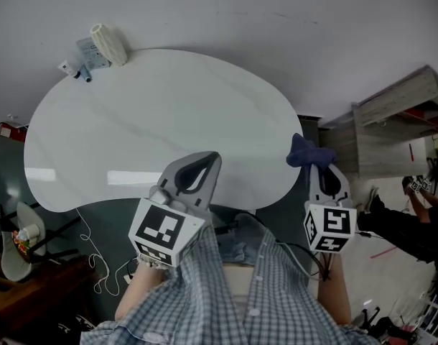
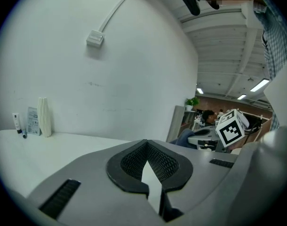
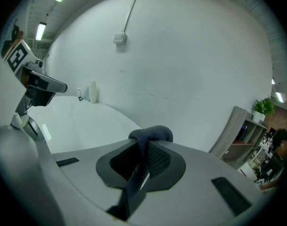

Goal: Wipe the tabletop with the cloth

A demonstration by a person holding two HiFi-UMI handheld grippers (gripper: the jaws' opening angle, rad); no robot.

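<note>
Navy cloth (image 1: 304, 152) is pinched in the right claw (image 1: 316, 167), bunched above the pads and held in the air just beside the right rim of the white bench (image 1: 133, 121); it touches no surface. The left claw (image 1: 208, 162) hangs over the near rim, pressed together on nothing. We judge that wiping has not begun (the carry-in step is in hand). Next we would bring the cloth over the rim, lower it until it presses on the bench, then sweep, keeping clear of the white ribbed vase (image 1: 109, 44) at the far edge.
</note>
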